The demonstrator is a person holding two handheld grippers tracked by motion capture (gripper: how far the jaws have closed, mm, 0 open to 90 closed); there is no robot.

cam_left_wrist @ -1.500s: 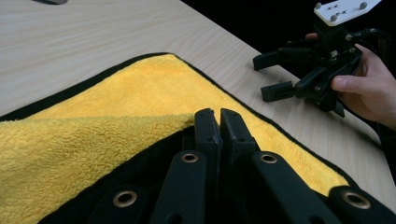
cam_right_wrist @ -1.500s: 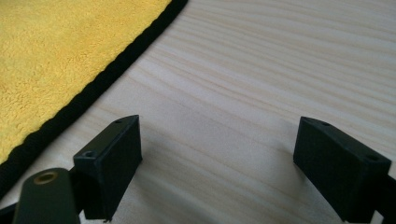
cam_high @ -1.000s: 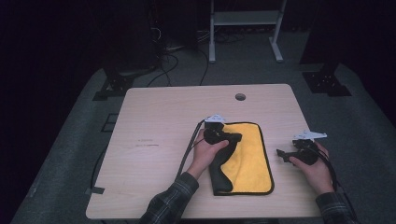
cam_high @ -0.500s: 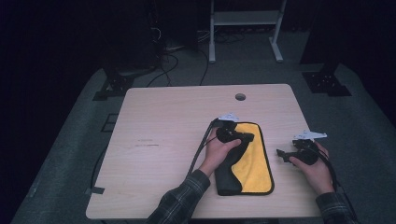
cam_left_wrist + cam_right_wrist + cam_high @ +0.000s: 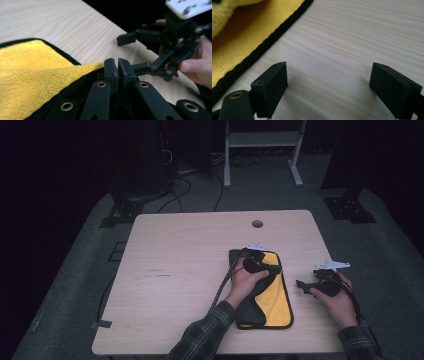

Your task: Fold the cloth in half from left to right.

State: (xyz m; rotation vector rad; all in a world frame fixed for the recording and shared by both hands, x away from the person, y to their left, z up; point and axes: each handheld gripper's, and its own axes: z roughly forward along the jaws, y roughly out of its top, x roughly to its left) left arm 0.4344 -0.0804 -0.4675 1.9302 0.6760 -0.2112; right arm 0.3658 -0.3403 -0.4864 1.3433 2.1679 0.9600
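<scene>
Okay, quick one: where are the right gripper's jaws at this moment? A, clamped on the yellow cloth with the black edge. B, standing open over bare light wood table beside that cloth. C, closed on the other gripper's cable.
B: the right gripper view shows the right gripper with jaws wide apart over bare light wood table, the yellow cloth with the black edge off to one side.

No text, label, brand, number or sign can be read anywhere. A faint dark mark sits on the table [image 5: 155,272] left of the middle, too small and blurred to tell whether it is writing.
</scene>
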